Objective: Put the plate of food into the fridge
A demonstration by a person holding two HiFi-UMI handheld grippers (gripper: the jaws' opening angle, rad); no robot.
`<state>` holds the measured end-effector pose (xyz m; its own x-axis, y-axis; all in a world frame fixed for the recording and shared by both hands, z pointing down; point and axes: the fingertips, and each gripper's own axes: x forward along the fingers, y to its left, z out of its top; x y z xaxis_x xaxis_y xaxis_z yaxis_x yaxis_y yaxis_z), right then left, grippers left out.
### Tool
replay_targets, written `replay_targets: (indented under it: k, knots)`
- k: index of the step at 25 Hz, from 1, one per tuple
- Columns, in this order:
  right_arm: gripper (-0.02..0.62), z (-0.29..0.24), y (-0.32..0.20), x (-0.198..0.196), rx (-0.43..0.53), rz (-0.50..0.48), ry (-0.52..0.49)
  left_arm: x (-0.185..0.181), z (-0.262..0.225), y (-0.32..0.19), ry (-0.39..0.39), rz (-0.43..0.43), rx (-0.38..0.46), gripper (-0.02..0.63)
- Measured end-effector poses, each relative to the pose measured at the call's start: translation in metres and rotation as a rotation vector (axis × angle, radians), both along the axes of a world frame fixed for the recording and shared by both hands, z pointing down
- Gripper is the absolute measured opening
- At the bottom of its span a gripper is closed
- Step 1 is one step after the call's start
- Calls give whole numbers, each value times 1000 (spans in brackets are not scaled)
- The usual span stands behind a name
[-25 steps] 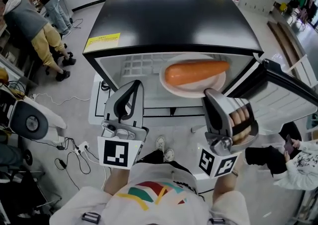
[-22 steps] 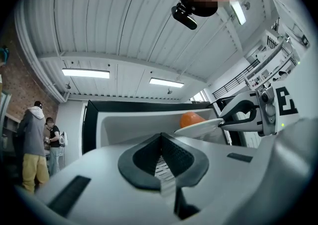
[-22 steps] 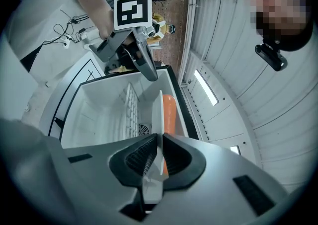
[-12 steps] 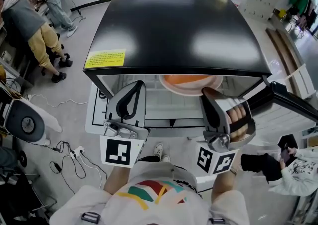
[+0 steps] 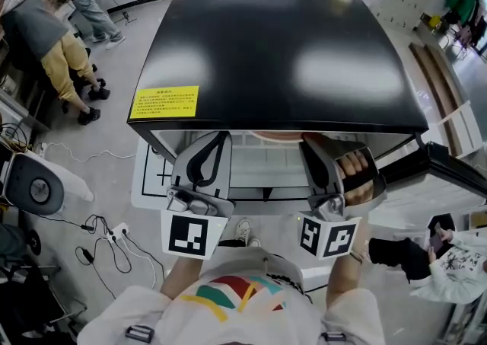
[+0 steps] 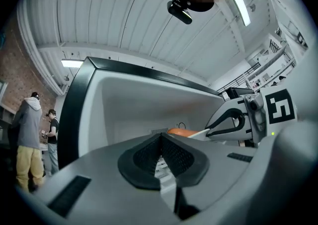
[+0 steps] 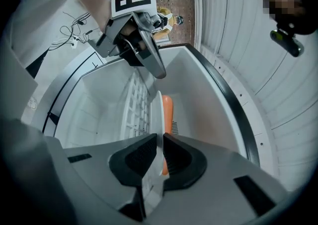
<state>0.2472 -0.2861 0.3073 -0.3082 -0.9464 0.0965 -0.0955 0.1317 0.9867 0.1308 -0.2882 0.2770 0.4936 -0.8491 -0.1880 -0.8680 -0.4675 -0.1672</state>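
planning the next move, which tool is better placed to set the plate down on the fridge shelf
Right. The right tool is clamped on the plate by its rim, inside the fridge by the wire shelf. The left tool is shut and empty at the opening.

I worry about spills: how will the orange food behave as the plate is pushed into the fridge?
The food looks long and rounded, so it may roll if the plate tilts. The plate seems stiff, held by one rim in the right hand-held gripper.
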Motion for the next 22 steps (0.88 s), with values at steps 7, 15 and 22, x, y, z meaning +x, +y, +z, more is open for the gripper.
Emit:
replay_targets:
  k: [7, 15, 22]
  knots:
    - [38, 12, -11, -4, -49, -6, 10, -2, 7, -5, -6, -2, -16, 6]
    - [38, 13, -18, -10, -65, -10, 15, -3, 12, -7, -2, 9, -37, 6]
    - [41, 15, -24, -11, -67, 3, 41, -4, 15, -7, 5, 4, -45, 6]
